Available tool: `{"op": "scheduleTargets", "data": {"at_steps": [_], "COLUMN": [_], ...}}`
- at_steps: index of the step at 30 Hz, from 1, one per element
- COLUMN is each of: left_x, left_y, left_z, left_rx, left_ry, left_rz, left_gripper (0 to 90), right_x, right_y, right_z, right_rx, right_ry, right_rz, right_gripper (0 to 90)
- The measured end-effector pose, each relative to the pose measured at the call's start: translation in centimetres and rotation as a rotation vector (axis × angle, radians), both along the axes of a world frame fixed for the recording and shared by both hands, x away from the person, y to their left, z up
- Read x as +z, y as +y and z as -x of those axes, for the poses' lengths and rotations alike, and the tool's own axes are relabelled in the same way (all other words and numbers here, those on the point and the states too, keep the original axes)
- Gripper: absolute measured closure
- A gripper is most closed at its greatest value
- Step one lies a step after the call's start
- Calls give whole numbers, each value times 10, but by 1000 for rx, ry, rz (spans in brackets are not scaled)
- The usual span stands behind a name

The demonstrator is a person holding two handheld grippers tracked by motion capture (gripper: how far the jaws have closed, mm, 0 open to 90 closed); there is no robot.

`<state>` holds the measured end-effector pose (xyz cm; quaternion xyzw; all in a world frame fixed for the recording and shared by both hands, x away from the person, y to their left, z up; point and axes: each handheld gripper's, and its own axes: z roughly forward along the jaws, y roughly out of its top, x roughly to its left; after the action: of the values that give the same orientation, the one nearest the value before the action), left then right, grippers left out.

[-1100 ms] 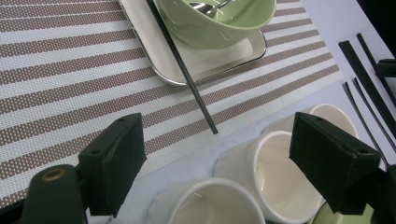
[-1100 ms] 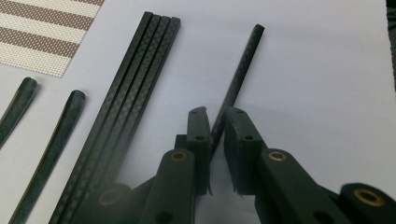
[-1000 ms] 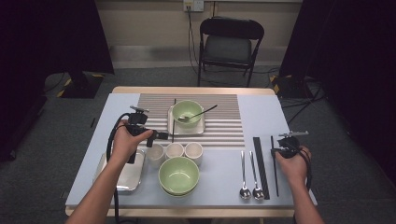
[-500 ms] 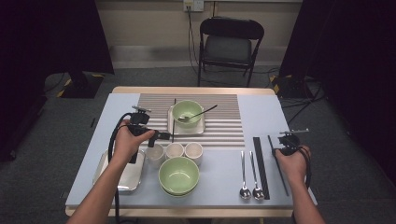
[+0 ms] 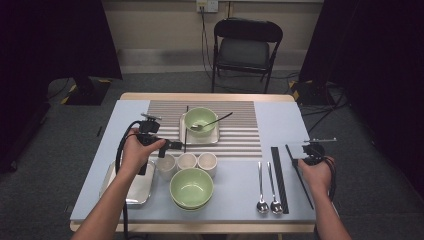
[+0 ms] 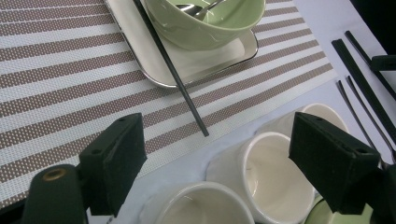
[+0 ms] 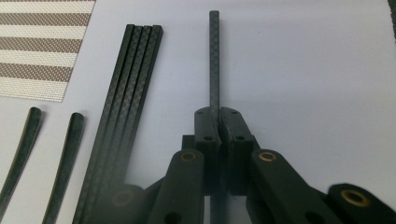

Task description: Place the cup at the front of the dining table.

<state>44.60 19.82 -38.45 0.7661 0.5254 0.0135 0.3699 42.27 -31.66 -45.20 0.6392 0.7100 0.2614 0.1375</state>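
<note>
I see a matt weave-patterned black chopstick [image 7: 214, 60], glossy ceramic-looking cups [image 6: 273, 175], and a woven striped placemat [image 6: 56, 84].

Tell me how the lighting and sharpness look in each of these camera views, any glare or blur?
High view: the table is evenly lit, the room around it dark, the picture a little soft. Left gripper view: the striped mat is sharp, the cups close by slightly soft, with mild shine on the green bowl. Right gripper view: the chopstick is sharp, with soft shadows and no glare.
</note>
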Motion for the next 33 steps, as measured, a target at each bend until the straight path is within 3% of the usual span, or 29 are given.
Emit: {"op": "scheduleTargets", "data": {"at_steps": [9, 22, 33], "left_x": [2, 7, 7], "left_y": [1, -5, -11], "left_z": [2, 4, 6], "left_rx": [1, -22, -37], "left_ry": [-1, -3, -4], "left_rz": [-2, -9, 1], "left_gripper": [182, 182, 182], "right_x": [11, 35, 45], "right_y": [-3, 2, 10], "right_z": [1, 0, -3], "right_rx": [-2, 9, 20], "right_ry": [-19, -45, -91], "right_rz": [-63, -99, -135], "right_gripper": [869, 868, 868]}}
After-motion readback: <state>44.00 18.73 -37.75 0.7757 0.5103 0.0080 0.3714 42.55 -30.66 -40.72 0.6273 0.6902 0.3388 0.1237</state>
